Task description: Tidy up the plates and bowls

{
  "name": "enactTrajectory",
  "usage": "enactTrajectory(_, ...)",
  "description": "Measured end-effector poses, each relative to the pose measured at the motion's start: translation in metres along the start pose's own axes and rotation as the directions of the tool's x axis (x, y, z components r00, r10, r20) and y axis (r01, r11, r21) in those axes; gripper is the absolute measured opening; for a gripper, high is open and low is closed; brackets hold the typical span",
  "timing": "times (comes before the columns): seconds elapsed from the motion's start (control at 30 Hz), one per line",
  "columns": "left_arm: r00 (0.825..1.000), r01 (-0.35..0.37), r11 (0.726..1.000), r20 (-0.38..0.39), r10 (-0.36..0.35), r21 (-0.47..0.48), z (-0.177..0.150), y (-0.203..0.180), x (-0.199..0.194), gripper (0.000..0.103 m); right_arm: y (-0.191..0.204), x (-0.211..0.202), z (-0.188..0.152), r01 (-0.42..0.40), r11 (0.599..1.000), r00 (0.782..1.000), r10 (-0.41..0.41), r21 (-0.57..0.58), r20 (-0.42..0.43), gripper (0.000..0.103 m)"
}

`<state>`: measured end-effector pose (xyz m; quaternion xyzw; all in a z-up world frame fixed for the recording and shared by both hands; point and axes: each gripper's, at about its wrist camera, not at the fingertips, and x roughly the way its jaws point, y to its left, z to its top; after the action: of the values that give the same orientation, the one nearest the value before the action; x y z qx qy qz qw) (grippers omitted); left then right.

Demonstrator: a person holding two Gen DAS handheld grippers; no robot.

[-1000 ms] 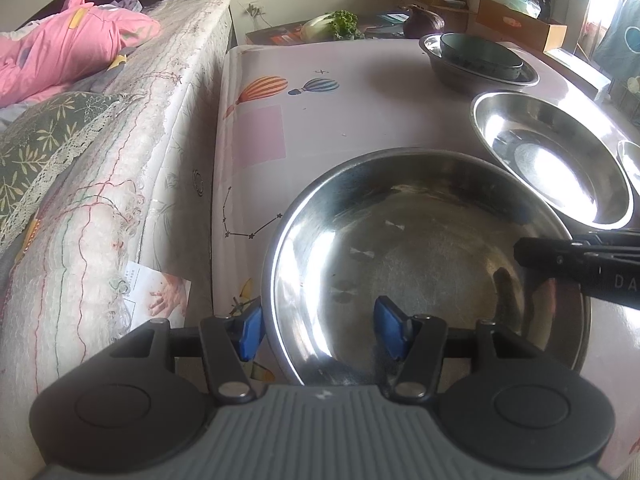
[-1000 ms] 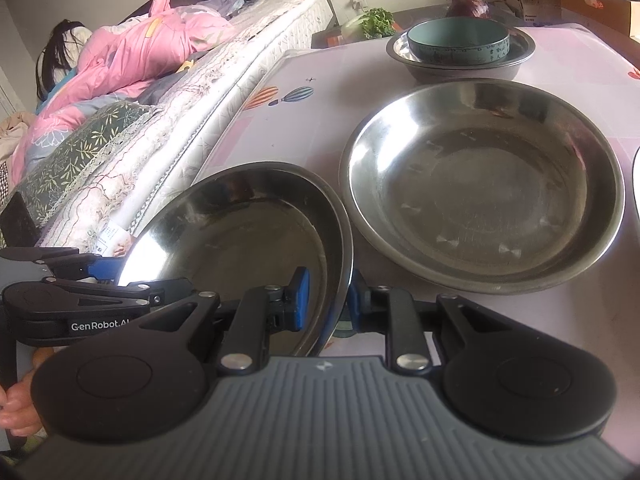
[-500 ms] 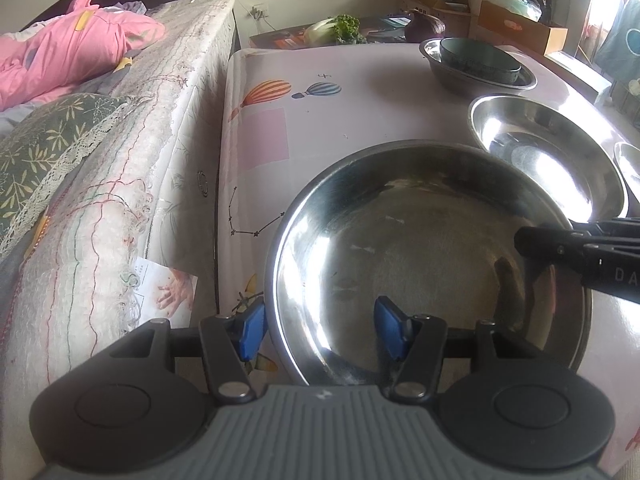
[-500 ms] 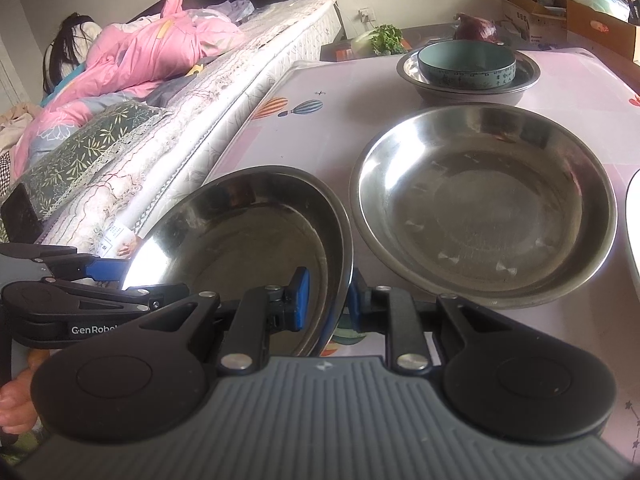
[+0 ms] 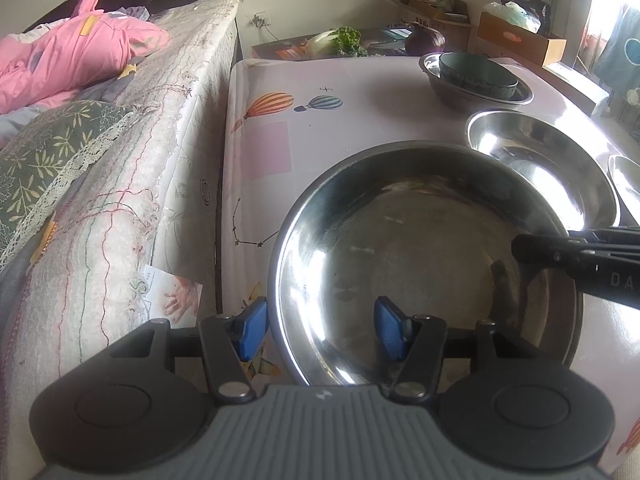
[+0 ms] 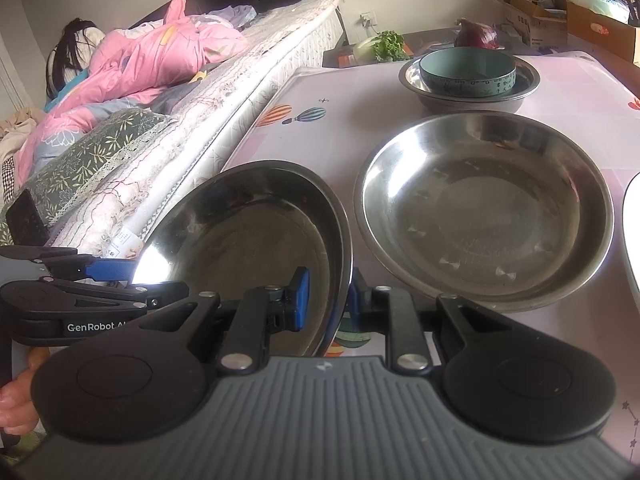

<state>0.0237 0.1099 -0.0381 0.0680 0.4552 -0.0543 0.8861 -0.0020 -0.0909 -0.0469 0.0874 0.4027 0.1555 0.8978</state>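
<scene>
- The right gripper is pinched on the rim of a steel plate: one blue pad lies against the inside of the plate, the other is behind the rim on the outside
- That steel plate is held tilted, its right edge raised, at the near left part of the table; seen from the left wrist it fills the near centre
- The left gripper stands half spread across the plate's near left rim, one blue pad outside the rim and one inside over the plate's floor; neither pad presses on the metal
- In the right wrist view the left gripper comes in from the left edge at the plate's left rim, with fingers of a hand just below it
- A second, larger steel plate lies flat on the table just right of the held one, their rims close
- Farther back a teal bowl sits inside a steel bowl
- A white rim of another dish shows at the right edge
- A bed with a pink quilt runs along the table's left side
</scene>
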Motion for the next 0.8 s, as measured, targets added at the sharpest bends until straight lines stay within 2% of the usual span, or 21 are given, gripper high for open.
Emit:
enactTrajectory(0.27, 1.000, 0.001, 1.000, 0.018, -0.001, 0.005, 0.005, -0.002, -0.005, 0.058, -0.002, -0.004, 0.002, -0.012, 1.000, 1.000, 0.012, 0.015, 0.005, 0.020)
enactTrajectory(0.3, 1.000, 0.008, 1.000, 0.021, -0.008, 0.007, 0.006, -0.003, -0.006, 0.054, -0.002, -0.006, 0.003, -0.015, 1.000, 1.000, 0.015, 0.018, 0.007, 0.020)
enactTrajectory(0.33, 0.999, 0.040, 0.999, 0.029, -0.041, 0.011, 0.007, -0.004, -0.008, 0.050, -0.003, -0.007, 0.003, -0.018, 1.000, 1.000, 0.017, 0.020, 0.010, 0.020)
enactTrajectory(0.4, 0.995, 0.096, 0.995, 0.035, -0.096, 0.013, 0.009, -0.009, -0.012, 0.049, -0.003, -0.008, 0.004, -0.044, 0.998, 0.999, 0.044, 0.034, 0.010, 0.019)
enactTrajectory(0.43, 0.994, 0.101, 0.994, 0.044, -0.102, 0.031, 0.010, -0.015, -0.013, 0.050, -0.003, -0.009, 0.005, -0.052, 0.998, 0.999, 0.052, 0.037, 0.010, 0.019)
enactTrajectory(0.53, 0.995, 0.069, 0.995, 0.070, -0.074, 0.074, 0.011, -0.029, -0.015, 0.050, 0.000, -0.008, 0.004, -0.050, 0.999, 0.999, 0.050, 0.017, 0.009, 0.018)
enactTrajectory(0.73, 0.992, 0.100, 0.995, 0.081, -0.101, 0.017, 0.008, -0.015, -0.016, 0.050, -0.008, -0.002, -0.004, -0.023, 0.999, 1.000, 0.024, 0.036, -0.019, 0.017)
enactTrajectory(0.8, 0.991, 0.101, 0.995, 0.084, -0.099, -0.015, 0.006, -0.004, -0.017, 0.057, -0.012, -0.003, -0.005, -0.020, 0.999, 1.000, 0.021, 0.046, -0.020, 0.017)
